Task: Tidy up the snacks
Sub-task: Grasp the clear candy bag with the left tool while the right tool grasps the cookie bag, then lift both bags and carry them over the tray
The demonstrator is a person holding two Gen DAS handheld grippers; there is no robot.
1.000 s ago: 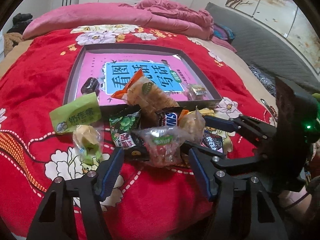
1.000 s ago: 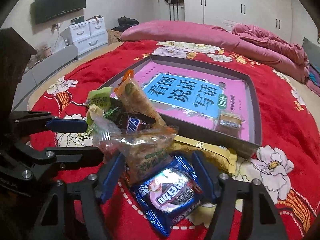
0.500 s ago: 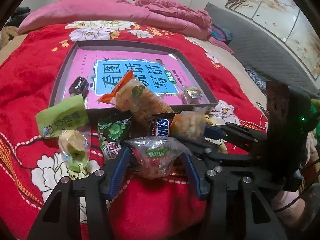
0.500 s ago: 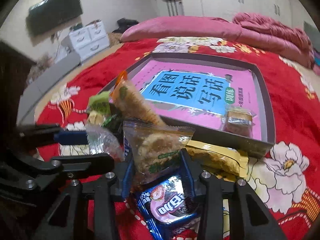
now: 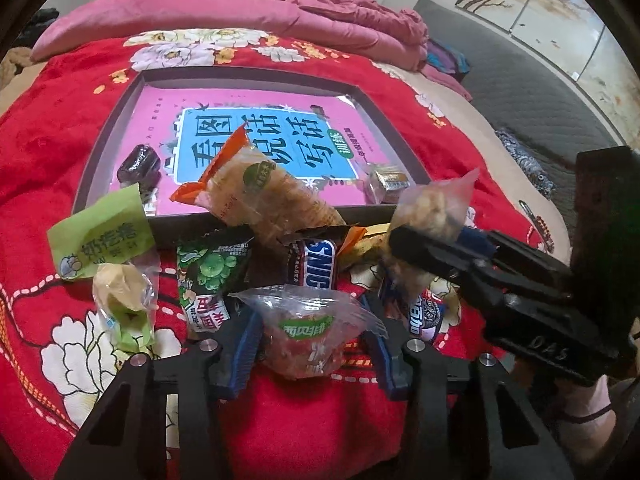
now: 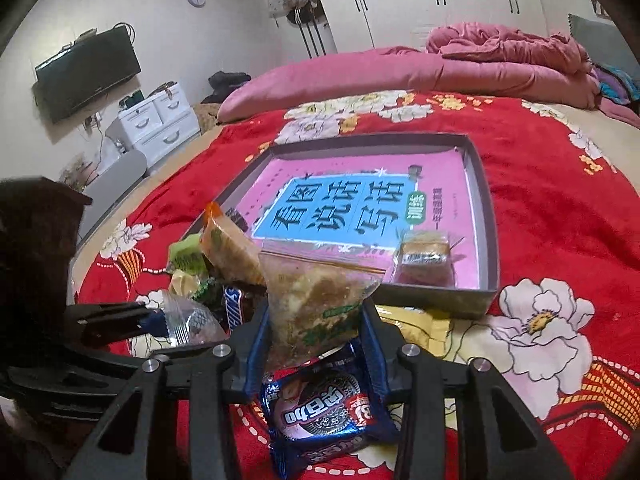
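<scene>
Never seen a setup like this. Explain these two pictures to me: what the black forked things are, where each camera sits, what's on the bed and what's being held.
No robot here: a person holds a two-finger tool in each hand, each with a camera looking along its fingers. One picture is from the left tool, the other from the right tool; each also sees the other at its edge. A red flowered blanket carries a shallow grey tray with a pink book and two small snacks inside, and a snack pile in front. Both tools have just been closing: the left pinches a clear packet with a green label, the right a clear bag of brown pieces above a blue cookie packet.
</scene>
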